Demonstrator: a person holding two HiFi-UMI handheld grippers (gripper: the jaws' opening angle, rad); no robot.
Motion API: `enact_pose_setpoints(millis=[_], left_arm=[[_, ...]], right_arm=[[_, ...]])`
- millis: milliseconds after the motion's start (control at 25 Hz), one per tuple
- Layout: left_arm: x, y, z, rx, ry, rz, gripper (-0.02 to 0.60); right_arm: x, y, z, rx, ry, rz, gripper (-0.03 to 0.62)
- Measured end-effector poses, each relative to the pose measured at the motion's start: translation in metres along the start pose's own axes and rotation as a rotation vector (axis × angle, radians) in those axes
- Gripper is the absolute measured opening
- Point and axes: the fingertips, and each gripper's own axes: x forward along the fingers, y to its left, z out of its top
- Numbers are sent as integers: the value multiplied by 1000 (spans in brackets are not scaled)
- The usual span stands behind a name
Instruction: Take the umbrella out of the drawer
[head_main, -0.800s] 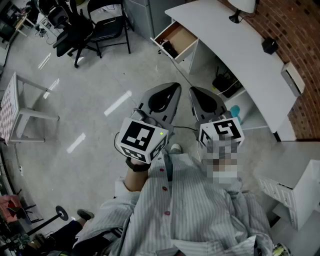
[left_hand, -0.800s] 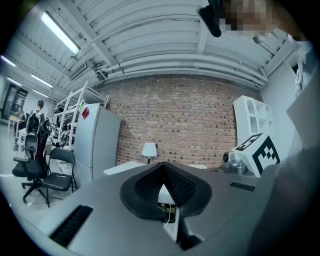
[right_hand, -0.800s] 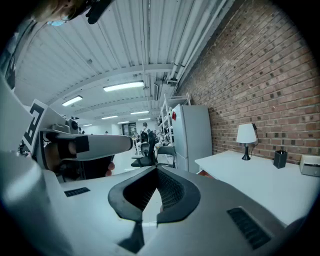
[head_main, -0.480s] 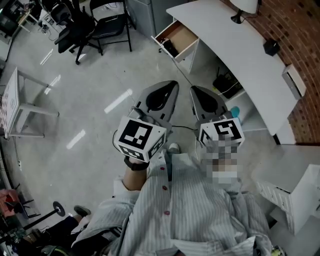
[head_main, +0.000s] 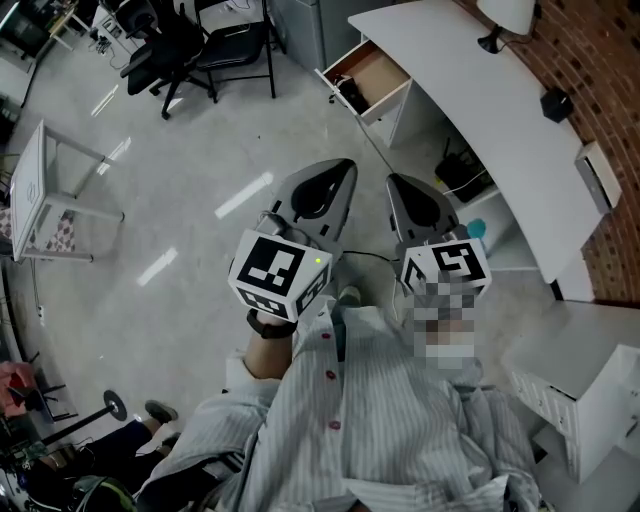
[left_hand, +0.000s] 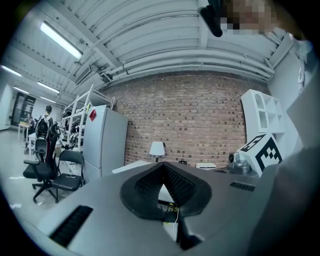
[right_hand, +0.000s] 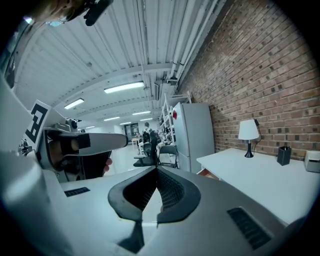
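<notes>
At the white desk's (head_main: 470, 90) near end, one drawer (head_main: 372, 75) stood open, the umbrella (head_main: 349, 94) a dark shape inside. Short of the desk, across bare floor (head_main: 200, 260), the left gripper (head_main: 346, 167) and right gripper (head_main: 392, 181) were both closed and empty. One lamp (head_main: 503, 14) stood on the desk, with two black chairs (head_main: 165, 45) off its left.

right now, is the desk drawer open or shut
Open: the drawer juts out from the white desk, its wooden bottom exposed.
</notes>
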Motion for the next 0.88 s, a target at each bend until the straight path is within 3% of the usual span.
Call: enact_pose_setpoints(millis=[360,880], left_arm=[[34,41,1,9,-4,-20,9],[116,154,-7,-25,44,-66,9]], right_arm=[[43,-23,5,6,6,-26,35],[161,-79,7,64,74,-111,35]])
